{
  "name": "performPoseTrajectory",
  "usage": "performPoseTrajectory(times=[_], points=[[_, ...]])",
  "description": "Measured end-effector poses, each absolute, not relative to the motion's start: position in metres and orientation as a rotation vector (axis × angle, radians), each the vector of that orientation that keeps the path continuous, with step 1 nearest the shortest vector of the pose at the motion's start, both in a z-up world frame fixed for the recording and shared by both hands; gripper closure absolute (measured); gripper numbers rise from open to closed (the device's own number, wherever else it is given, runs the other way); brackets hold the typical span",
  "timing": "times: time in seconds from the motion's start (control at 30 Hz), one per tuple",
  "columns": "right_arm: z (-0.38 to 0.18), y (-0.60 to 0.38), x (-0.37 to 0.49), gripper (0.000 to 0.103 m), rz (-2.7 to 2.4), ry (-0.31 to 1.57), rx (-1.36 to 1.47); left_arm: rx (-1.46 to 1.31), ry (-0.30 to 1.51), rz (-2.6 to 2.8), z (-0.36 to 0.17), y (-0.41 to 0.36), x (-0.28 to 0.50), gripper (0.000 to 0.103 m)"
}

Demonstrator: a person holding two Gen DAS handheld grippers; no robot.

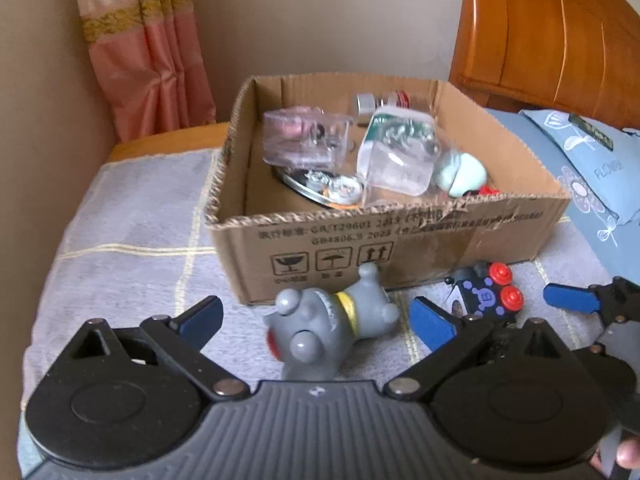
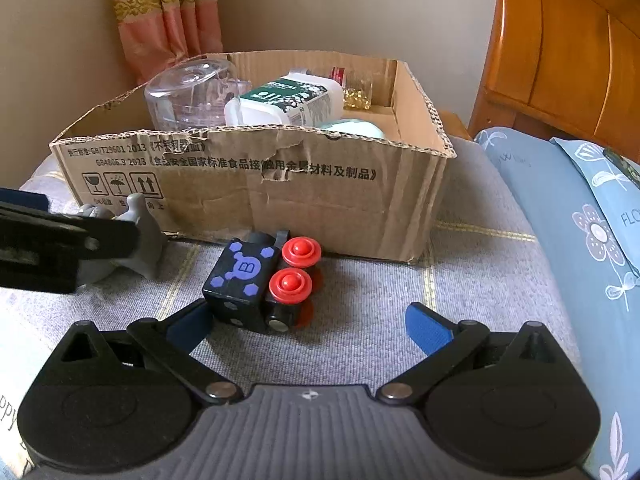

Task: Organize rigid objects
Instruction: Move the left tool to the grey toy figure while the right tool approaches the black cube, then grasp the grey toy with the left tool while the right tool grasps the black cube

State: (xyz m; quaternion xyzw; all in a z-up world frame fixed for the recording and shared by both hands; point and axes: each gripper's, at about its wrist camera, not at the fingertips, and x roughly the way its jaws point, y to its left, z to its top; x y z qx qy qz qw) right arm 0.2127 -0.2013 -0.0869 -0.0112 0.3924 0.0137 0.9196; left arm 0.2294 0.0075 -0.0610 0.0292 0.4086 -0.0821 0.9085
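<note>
Left gripper spread wide, straddling a grey toy figure lying tipped over on the grey blanket, no visible contact. Right gripper equally wide; black toy train block between its fingers, possibly touching the left one. Cardboard box behind, holding containers.

Home bedroom: headboard, pillow, curtain.

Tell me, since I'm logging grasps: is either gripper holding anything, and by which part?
Nothing is held. The left gripper is open around the grey dog; the right gripper is open near the black block.
</note>
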Motion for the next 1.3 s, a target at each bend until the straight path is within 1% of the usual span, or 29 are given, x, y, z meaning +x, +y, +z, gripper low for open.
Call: performPoseTrajectory(times=[0.3, 0.43, 0.7, 0.97, 1.1, 1.17, 1.23, 1.27, 1.3], points=[[-0.088, -0.202, 0.214, 0.000, 0.040, 0.795, -0.028, 0.047, 0.885, -0.188, -0.074, 0.022, 0.228, 0.003], [-0.087, -0.201, 0.212, 0.000, 0.040, 0.793, -0.030, 0.075, 0.868, -0.199, -0.070, 0.032, 0.218, 0.001], [-0.091, -0.199, 0.206, 0.000, 0.018, 0.749, -0.024, 0.099, 0.881, -0.225, -0.079, 0.038, 0.208, 0.001], [-0.089, -0.201, 0.207, 0.000, 0.026, 0.754, -0.028, 0.148, 0.818, -0.299, -0.093, 0.030, 0.216, 0.002], [-0.088, -0.201, 0.208, 0.000, 0.048, 0.771, -0.037, 0.164, 0.813, -0.390, -0.095, 0.033, 0.224, 0.007], [-0.088, -0.200, 0.208, 0.000, 0.055, 0.775, -0.040, 0.180, 0.807, -0.436, -0.094, 0.034, 0.226, 0.014], [-0.088, -0.199, 0.208, 0.000, 0.061, 0.775, -0.042, 0.198, 0.795, -0.484, -0.092, 0.032, 0.225, 0.026], [-0.088, -0.199, 0.208, 0.000, 0.063, 0.776, -0.043, 0.203, 0.791, -0.499, -0.091, 0.031, 0.225, 0.029], [-0.088, -0.198, 0.209, 0.000, 0.067, 0.776, -0.045, 0.208, 0.789, -0.509, -0.090, 0.031, 0.224, 0.030]])
